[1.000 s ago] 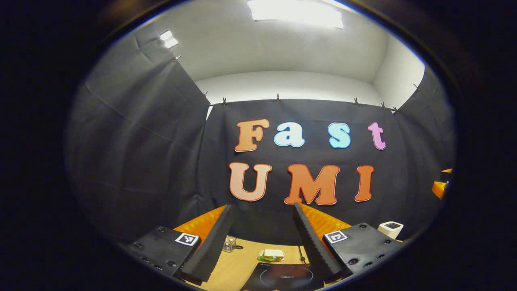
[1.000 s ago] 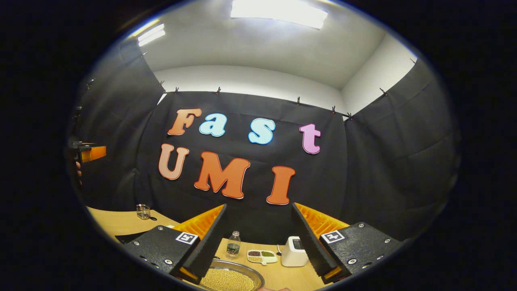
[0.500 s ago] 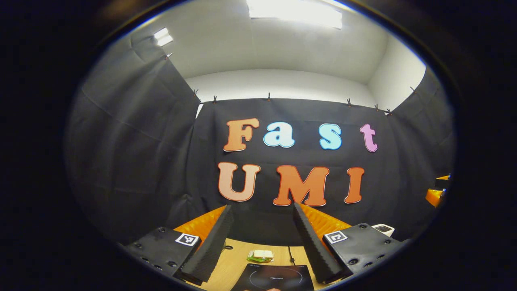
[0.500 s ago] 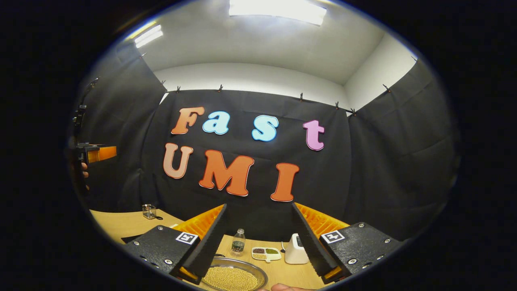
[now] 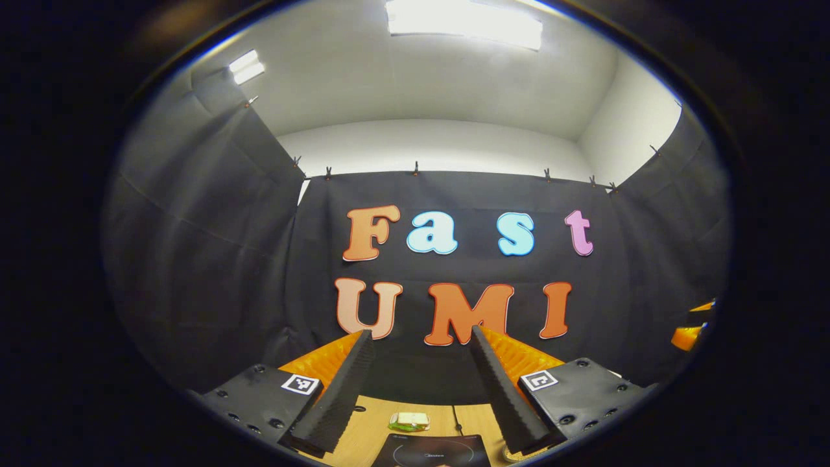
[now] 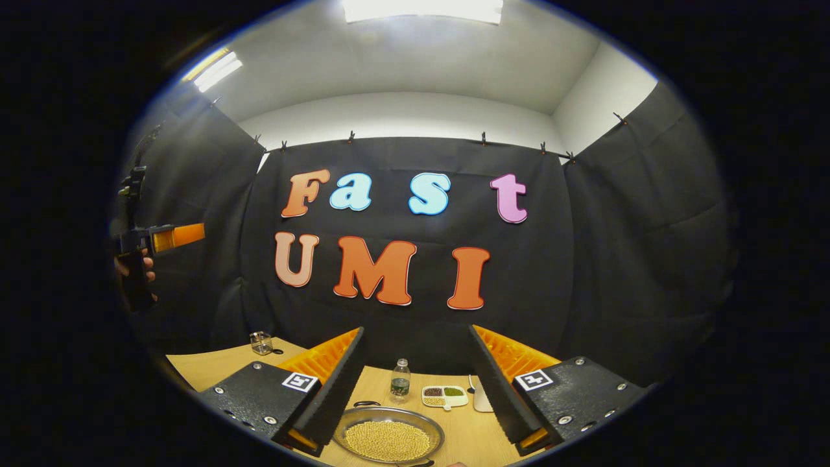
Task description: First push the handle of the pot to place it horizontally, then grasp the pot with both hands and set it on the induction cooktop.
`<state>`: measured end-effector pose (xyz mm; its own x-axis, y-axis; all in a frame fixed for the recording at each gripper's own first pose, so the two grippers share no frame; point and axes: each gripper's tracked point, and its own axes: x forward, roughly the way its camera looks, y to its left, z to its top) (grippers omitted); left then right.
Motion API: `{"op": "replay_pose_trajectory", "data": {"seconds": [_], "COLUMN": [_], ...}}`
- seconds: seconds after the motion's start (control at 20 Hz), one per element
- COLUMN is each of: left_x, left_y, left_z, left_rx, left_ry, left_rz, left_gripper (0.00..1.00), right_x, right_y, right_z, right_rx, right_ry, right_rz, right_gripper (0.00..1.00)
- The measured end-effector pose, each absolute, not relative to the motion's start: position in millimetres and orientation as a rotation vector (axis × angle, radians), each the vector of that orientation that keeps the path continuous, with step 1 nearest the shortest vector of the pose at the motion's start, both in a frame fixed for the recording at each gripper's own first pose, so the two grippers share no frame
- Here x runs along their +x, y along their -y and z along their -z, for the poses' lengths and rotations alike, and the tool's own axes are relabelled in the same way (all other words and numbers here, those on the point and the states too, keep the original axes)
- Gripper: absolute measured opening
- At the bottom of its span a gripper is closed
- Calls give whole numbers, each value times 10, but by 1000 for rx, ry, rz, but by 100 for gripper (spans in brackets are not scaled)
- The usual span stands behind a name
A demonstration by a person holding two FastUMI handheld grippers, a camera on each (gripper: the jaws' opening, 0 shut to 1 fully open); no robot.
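Left hand-held gripper: released, fingers spread, nothing between them; it is raised above the desk and faces the booth wall. Right hand-held gripper: released, fingers spread, nothing between them, also raised and facing the wall.

Pot: one, a shallow round metal pan holding yellow beans. In the right gripper view it sits on the desk at the bottom edge, between the two fingers and below them, not touched. A dark stub at its near rim may be the handle; its direction and long axis cannot be told.

Cooktop: one, a flat black slab with a ring mark, on the desk at the bottom of the left gripper view, bare on top.

Other items, counted:
- Bottle: one, upright, behind the pot.
- Divided dish: one, just right of the bottle.
- Glass jar: one, far left on the desk.
- Green-and-white packet: one, behind the cooktop.
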<state>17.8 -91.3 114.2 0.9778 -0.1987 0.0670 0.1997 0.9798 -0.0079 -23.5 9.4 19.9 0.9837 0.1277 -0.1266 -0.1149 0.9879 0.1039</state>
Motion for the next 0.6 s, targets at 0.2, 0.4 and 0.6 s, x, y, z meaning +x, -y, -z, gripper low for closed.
{"op": "replay_pose_trajectory", "data": {"seconds": [0.2,0.4,0.6], "left_x": [157,136,157], "left_y": [978,1082,1090], "left_z": [-1328,-1249,-1102], "left_rx": [1,-2,-17], "left_ry": [98,72,21], "left_rz": [204,235,250], "left_gripper": [97,96,97], "right_x": [-337,-513,-735], "right_y": [-140,-234,-268], "right_z": [91,689,1290], "right_rx": [125,178,211], "right_ry": [-229,-413,-597], "right_rz": [-166,-230,-276], "right_gripper": [94,90,84]}}
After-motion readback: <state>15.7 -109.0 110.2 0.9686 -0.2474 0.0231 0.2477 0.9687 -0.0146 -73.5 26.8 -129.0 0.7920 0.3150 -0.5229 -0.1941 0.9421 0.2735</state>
